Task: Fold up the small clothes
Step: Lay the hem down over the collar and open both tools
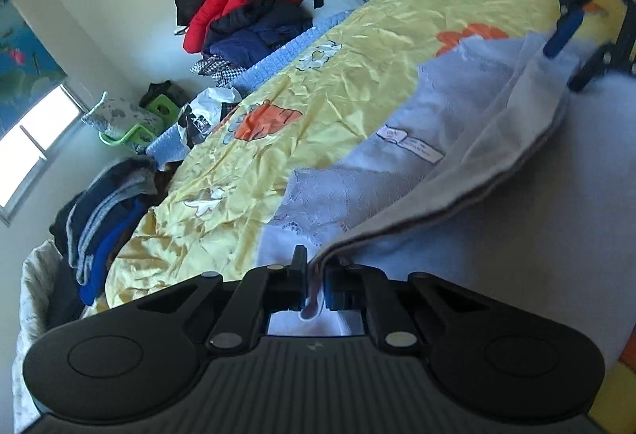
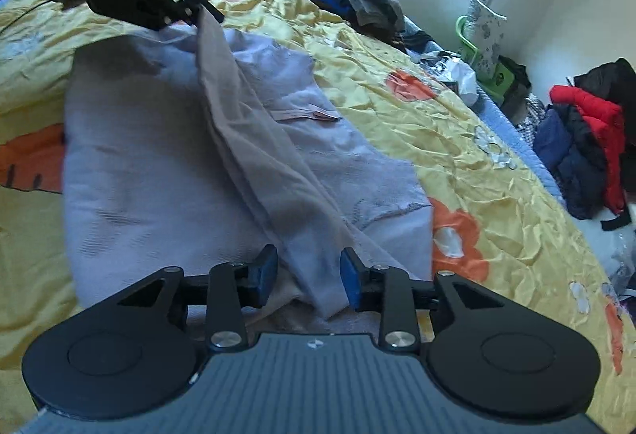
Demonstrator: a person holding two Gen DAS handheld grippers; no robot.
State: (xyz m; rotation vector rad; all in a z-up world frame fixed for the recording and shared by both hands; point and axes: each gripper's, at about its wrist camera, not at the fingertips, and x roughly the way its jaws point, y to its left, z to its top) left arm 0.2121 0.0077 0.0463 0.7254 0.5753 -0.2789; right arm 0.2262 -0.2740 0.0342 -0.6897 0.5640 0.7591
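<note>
Worked on a bed under a crumpled yellow cover with orange flowers, with heaps of other clothes banked along its far edge, likely kept there to leave the middle free for folding. Had the pale lilac garment spread over the middle of the bed, most of it flat on the cover, one long edge lifted into a ridge running between the two tools. Judged that ridge to be the start of a fold: raised at both ends so the flap could be carried over the flat part without dragging the rest.

Held the left gripper low and angled down at one end of that edge, fingers clenched on the hem, a thin layer of cloth pinched between the blue pads. Seen from the right wrist view too, the same pinch at the ridge's far end, cloth hanging tight from it.

Kept the right gripper at the other end, fingers standing apart with a thick gather of cloth filling the gap. Could not tell whether the pads pressed on it or merely flanked it.

Noted small sewn-in labels exposed on the flat part, suggesting the inner face was turned up.
</note>
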